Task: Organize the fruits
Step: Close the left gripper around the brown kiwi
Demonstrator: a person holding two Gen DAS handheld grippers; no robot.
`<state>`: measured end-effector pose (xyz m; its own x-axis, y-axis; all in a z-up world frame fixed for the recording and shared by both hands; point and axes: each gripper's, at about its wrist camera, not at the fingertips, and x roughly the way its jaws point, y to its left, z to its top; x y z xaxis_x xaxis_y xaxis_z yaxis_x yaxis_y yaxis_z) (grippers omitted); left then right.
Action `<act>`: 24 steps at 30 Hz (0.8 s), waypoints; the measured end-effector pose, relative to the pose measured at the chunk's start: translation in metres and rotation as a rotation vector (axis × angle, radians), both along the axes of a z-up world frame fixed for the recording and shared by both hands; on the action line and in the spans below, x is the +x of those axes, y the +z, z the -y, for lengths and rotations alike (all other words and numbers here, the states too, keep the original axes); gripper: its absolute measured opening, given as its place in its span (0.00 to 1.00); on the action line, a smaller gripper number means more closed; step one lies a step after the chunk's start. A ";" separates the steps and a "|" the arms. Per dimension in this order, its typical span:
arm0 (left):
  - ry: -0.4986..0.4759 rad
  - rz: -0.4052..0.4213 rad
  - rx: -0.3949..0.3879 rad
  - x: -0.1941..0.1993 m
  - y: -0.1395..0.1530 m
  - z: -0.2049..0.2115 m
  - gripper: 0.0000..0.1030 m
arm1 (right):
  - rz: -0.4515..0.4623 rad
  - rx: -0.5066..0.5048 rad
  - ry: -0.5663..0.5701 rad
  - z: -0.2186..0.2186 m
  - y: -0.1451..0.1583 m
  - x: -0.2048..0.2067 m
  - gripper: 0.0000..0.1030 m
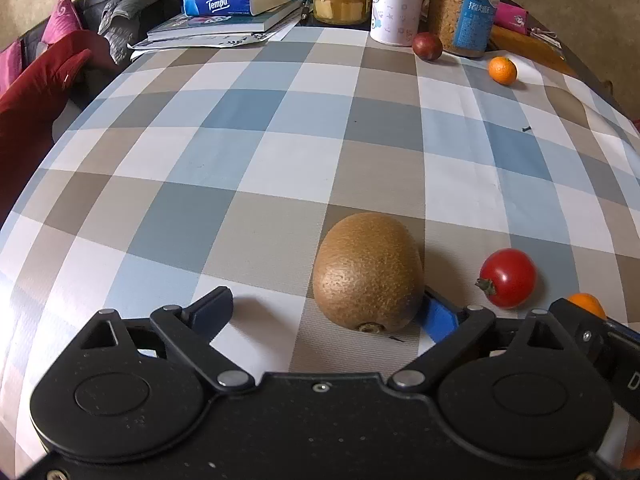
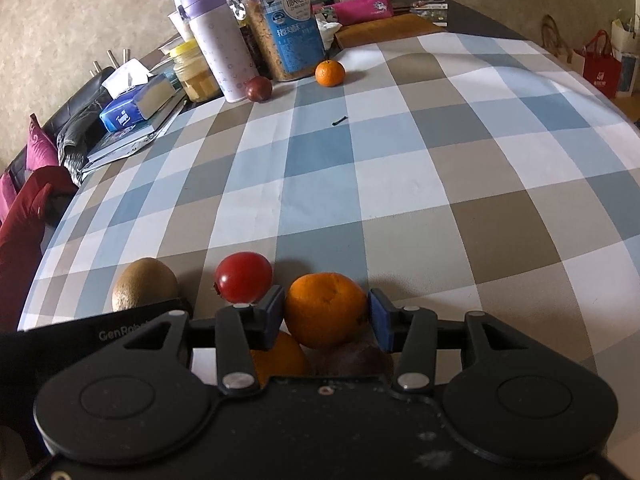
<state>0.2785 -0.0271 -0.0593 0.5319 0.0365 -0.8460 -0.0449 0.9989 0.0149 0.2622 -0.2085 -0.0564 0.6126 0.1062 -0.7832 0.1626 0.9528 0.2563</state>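
Fruit gathers low in frame: my left tool spread, kiwi resting loose beside one pad; my right tool spread around a mandarin, tomato beside. Far mandarin and purple fruit remain uncollected at the top

Bench wearing a blue, grey and white checked cloth, kiwi lying near its front edge, red tomato sitting just beside the kiwi, a mandarin next to that, a second mandarin and a dark fruit resting far behind the kiwi by the jars, books stacking up alongside.
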 end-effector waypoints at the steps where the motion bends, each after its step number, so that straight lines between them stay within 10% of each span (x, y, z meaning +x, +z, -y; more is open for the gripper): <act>1: 0.000 0.002 -0.001 0.000 0.000 -0.001 0.96 | 0.001 -0.003 0.001 0.000 0.000 0.000 0.47; 24: -0.069 0.022 -0.055 -0.002 0.003 -0.003 0.84 | -0.005 -0.046 -0.134 0.025 0.001 0.002 0.44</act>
<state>0.2760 -0.0240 -0.0562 0.5501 -0.0471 -0.8338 0.0246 0.9989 -0.0402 0.2638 -0.2334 -0.0557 0.6149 -0.0126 -0.7885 0.2904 0.9333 0.2115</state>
